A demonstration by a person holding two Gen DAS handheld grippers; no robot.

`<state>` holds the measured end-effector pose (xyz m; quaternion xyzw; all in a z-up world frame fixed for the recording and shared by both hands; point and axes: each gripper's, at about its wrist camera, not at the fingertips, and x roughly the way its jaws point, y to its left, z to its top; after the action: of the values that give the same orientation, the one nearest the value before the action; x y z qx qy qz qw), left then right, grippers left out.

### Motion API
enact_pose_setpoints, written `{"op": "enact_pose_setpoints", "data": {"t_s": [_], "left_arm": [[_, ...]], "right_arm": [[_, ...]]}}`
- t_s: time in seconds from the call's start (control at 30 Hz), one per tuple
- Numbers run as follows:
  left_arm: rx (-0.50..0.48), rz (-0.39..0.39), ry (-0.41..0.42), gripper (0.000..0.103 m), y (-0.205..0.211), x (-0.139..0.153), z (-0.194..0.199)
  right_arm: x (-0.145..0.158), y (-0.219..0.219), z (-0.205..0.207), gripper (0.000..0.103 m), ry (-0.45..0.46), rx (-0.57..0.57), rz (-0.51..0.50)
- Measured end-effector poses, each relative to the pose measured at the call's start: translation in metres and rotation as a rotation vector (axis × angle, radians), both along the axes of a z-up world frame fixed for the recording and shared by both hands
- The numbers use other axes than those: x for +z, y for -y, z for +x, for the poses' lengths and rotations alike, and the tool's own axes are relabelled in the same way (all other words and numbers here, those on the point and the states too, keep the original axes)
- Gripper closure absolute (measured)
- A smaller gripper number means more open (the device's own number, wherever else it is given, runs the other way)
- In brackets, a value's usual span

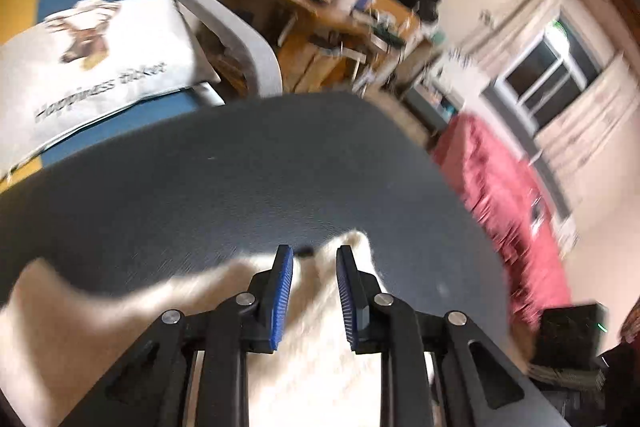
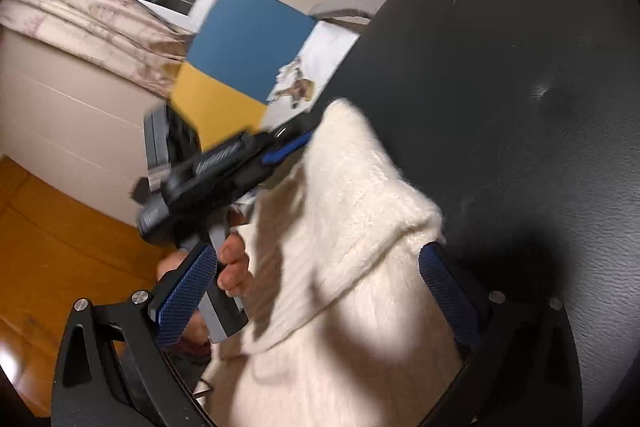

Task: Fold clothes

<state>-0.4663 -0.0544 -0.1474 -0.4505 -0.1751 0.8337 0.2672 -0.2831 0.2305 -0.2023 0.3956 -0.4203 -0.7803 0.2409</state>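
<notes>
A cream knitted garment (image 1: 320, 347) lies bunched on the black round table (image 1: 280, 167), at its near edge. My left gripper (image 1: 314, 255) hovers just over the garment's far corner, with a clear gap between its blue pads and nothing pinched. In the right wrist view the same garment (image 2: 344, 227) lies between the widely spread fingers of my right gripper (image 2: 318, 253). The left pad (image 2: 188, 287) stands clear of the cloth. A hand (image 2: 232, 267) holds the left gripper (image 2: 240, 163), whose tip is at the garment's upper corner. The picture is blurred.
A white printed cushion (image 1: 100, 67) rests on a blue and yellow seat (image 2: 248, 59) beyond the table (image 2: 500, 67). A grey chair (image 1: 240, 39), a cluttered wooden desk (image 1: 320, 15) and a red blanket (image 1: 500, 207) stand farther off. Wooden floor (image 2: 60, 247) lies to the left.
</notes>
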Motion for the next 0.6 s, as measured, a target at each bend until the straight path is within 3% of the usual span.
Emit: {"op": "enact_pose_setpoints", "data": {"t_s": [0.1, 0.3, 0.47, 0.53, 0.6], "left_arm": [[0.008, 0.013, -0.032, 0.082, 0.019, 0.004, 0.038], [0.069, -0.132, -0.053, 0.082, 0.056, -0.005, 0.124], [0.177, -0.209, -0.002, 0.082, 0.093, -0.021, 0.16], [0.213, -0.24, 0.045, 0.084, 0.106, -0.032, 0.167], [0.226, -0.203, 0.049, 0.084, 0.116, -0.036, 0.173]], "right_arm": [[0.008, -0.015, -0.003, 0.0, -0.025, 0.029, -0.122], [0.022, -0.006, -0.041, 0.0, -0.006, 0.101, -0.216], [0.011, 0.019, -0.065, 0.0, 0.072, 0.137, -0.163], [0.003, 0.025, -0.071, 0.0, 0.128, 0.129, -0.076], [-0.01, 0.029, -0.075, 0.0, 0.199, 0.126, -0.023]]}}
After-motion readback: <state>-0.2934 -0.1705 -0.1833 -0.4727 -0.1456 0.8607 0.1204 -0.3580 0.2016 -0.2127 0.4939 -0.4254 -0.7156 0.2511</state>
